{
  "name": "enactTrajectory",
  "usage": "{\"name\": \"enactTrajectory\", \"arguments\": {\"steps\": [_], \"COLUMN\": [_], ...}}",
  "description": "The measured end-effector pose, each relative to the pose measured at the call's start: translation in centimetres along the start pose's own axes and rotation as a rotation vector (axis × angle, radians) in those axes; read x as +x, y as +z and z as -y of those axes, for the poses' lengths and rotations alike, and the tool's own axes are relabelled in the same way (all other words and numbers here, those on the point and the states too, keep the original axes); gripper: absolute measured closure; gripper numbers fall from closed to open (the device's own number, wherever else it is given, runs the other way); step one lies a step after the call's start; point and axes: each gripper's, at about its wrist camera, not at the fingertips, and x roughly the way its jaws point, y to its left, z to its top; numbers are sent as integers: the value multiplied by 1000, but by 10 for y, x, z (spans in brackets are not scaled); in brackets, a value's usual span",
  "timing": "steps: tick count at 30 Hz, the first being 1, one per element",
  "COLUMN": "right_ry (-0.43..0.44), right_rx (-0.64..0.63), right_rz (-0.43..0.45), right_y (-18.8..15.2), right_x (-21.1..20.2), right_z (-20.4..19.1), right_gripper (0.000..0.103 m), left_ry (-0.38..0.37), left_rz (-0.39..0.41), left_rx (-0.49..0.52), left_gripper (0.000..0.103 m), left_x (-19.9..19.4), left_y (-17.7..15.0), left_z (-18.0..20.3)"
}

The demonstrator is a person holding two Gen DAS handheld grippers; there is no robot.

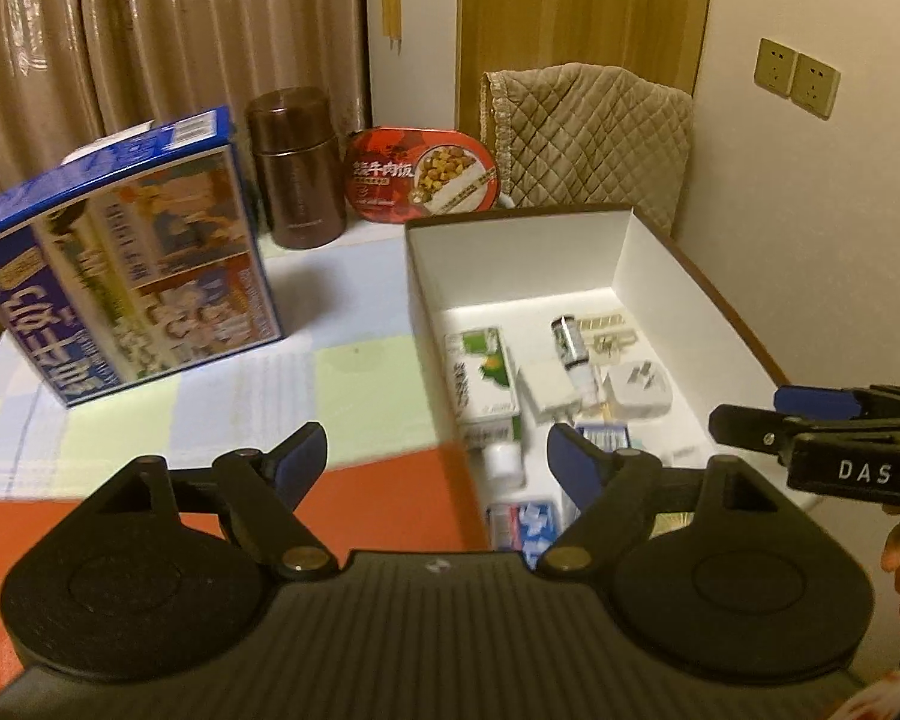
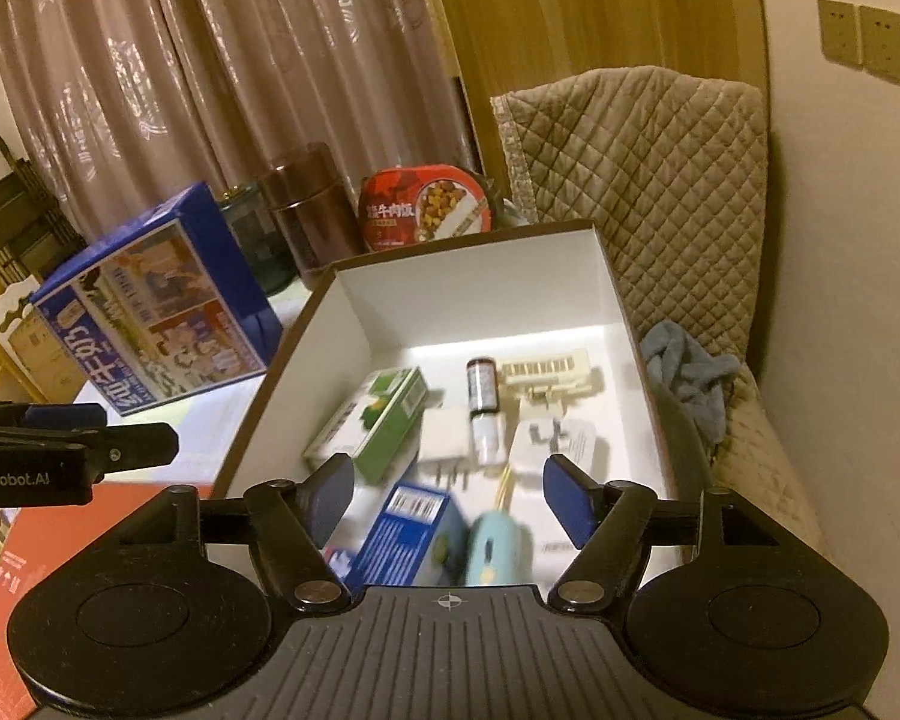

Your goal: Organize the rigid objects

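Both tools stand spread and empty — the right tool (image 2: 447,489) over the near end of the white box (image 2: 354,324), the left tool (image 1: 435,459) above the box's near left wall. Below the right one lie a pale blue gadget (image 2: 498,543) and a blue carton (image 2: 408,531); further in, a green carton (image 2: 378,420), a small bottle (image 2: 483,387) and white plugs (image 2: 546,441). The step looks like clearing away — lift straight, avoiding the walls. Beyond, on the table (image 1: 306,372), the big blue carton (image 1: 132,276), brown flask (image 1: 297,168) and red meal tub (image 1: 423,171) remain outside.
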Motion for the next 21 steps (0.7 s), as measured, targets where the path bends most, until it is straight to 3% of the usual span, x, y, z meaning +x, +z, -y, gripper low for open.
{"name": "enactTrajectory", "arguments": {"steps": [21], "right_ry": [48], "right_rx": [-25], "right_rz": [-94], "right_y": [-119], "right_x": [-102], "right_z": [-134], "right_gripper": [36], "left_ry": [20], "left_rz": [-60], "left_rx": [-81], "left_gripper": [26], "left_x": [-149], "left_y": [-144], "left_z": [-74]}}
